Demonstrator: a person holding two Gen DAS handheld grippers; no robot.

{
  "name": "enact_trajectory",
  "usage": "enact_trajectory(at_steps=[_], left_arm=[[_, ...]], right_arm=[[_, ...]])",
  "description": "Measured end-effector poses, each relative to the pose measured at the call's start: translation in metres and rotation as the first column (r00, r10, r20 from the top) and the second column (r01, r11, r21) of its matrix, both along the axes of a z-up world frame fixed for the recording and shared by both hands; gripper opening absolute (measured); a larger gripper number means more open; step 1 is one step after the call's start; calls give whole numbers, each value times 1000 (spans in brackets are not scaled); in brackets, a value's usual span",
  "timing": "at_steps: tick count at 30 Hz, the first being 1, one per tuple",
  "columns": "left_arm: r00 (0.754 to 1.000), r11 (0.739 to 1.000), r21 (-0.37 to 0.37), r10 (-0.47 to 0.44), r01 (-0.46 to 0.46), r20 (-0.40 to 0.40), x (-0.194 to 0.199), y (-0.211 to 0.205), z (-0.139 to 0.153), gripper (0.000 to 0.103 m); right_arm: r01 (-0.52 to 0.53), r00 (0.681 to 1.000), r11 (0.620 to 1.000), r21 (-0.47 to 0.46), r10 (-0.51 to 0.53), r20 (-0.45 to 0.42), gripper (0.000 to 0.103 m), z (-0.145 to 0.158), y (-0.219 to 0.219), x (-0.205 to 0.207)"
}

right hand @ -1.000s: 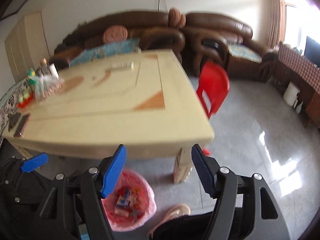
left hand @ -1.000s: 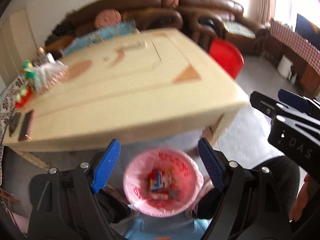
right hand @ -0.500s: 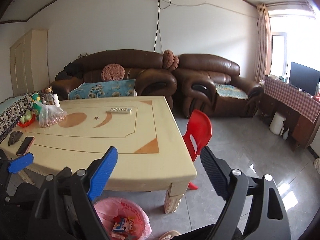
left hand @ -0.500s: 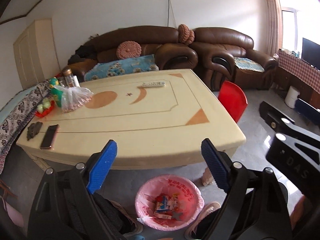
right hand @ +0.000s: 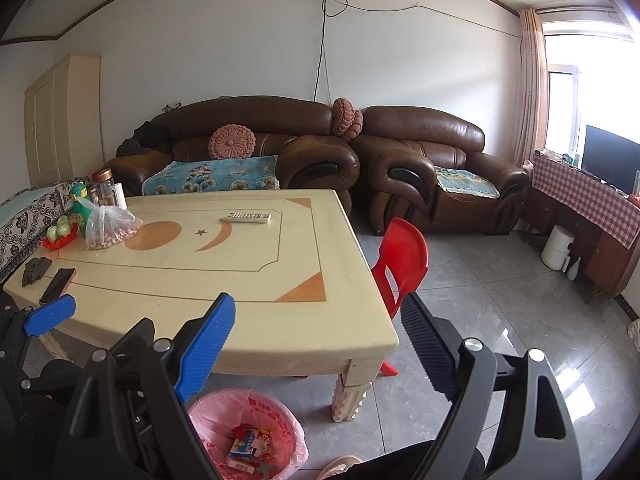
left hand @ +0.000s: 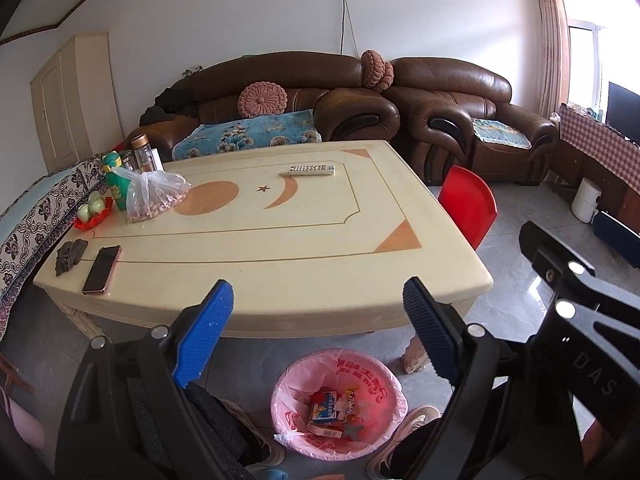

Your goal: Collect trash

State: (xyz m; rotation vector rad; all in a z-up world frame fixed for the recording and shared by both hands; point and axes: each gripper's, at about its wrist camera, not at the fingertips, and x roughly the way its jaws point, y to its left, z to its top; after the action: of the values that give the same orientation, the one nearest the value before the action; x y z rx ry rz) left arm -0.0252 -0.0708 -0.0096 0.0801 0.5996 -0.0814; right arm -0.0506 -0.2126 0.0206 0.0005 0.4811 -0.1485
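Note:
A trash bin with a pink liner [left hand: 374,376] stands on the floor in front of the cream table [left hand: 280,240]; it also shows in the right wrist view [right hand: 208,412]. Inside lie a small blue-and-white carton [left hand: 326,406] and other wrappers. My left gripper [left hand: 318,316] is open and empty, raised above the bin at the table's near edge. My right gripper [right hand: 316,332] is open and empty, held to the right of the left one, over the table's front corner.
On the table lie a phone [left hand: 102,263], a dark object [left hand: 70,255], a bag of nuts [left hand: 150,196], a fruit dish [left hand: 92,212], bottles and a remote [left hand: 312,169]. A red chair [right hand: 402,264] stands right of the table. Brown sofas stand behind. The person's shoes sit by the bin.
Both grippers have tilted up and drawn back from over the bin, so the whole table and room now show. Both stay open and empty.

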Motion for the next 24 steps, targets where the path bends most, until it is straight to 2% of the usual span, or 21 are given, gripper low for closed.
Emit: enact_trajectory(at_steps=[24], left_arm=[[1000, 1000, -1, 16, -16, -2, 1, 5, 2, 86]], right_arm=[[19, 1000, 1000, -8, -19, 5, 83, 0, -3, 0]])
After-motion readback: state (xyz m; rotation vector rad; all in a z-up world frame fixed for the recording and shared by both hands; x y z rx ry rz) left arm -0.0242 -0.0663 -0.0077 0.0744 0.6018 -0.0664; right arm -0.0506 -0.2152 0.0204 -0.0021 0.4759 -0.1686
